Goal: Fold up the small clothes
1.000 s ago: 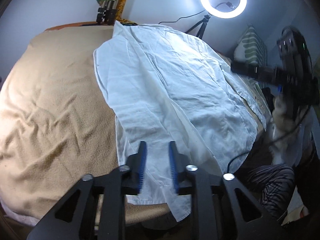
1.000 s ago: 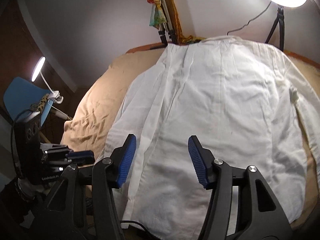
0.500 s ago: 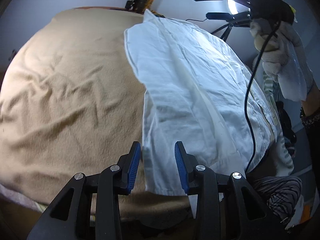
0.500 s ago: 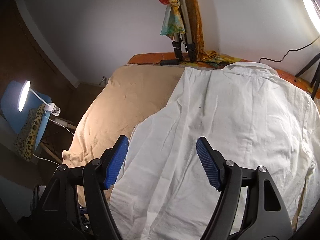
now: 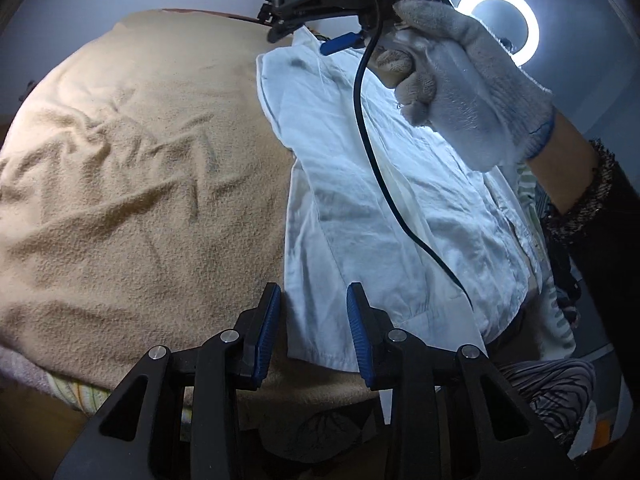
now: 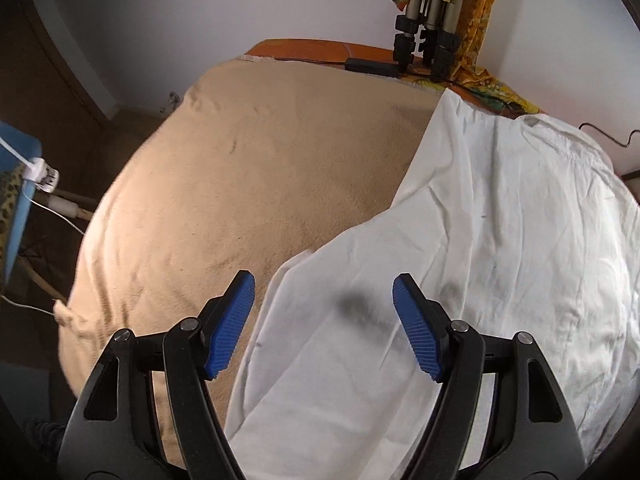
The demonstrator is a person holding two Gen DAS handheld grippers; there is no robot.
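A white shirt [image 5: 384,216] lies spread flat on a tan blanket [image 5: 140,184]; it also shows in the right wrist view [image 6: 500,264]. My left gripper [image 5: 314,312] is open and empty, hovering at the shirt's near left hem corner. My right gripper [image 6: 324,312] is open and empty, just above the shirt's left shoulder and sleeve area. In the left wrist view the right gripper [image 5: 320,28] shows at the top, held by a gloved hand [image 5: 460,80], with its black cable [image 5: 384,184] hanging over the shirt.
A lit ring light [image 5: 500,24] stands behind the bed. Tripod legs [image 6: 424,36] and a yellow patterned cloth [image 6: 480,60] sit at the far edge. A blue chair [image 6: 12,208] with a clip lamp stands left. Striped fabric [image 5: 556,384] lies at the right.
The right gripper moved forward and left over the shirt towards its far left shoulder. The left gripper shifted left to the hem corner and its jaws opened slightly wider.
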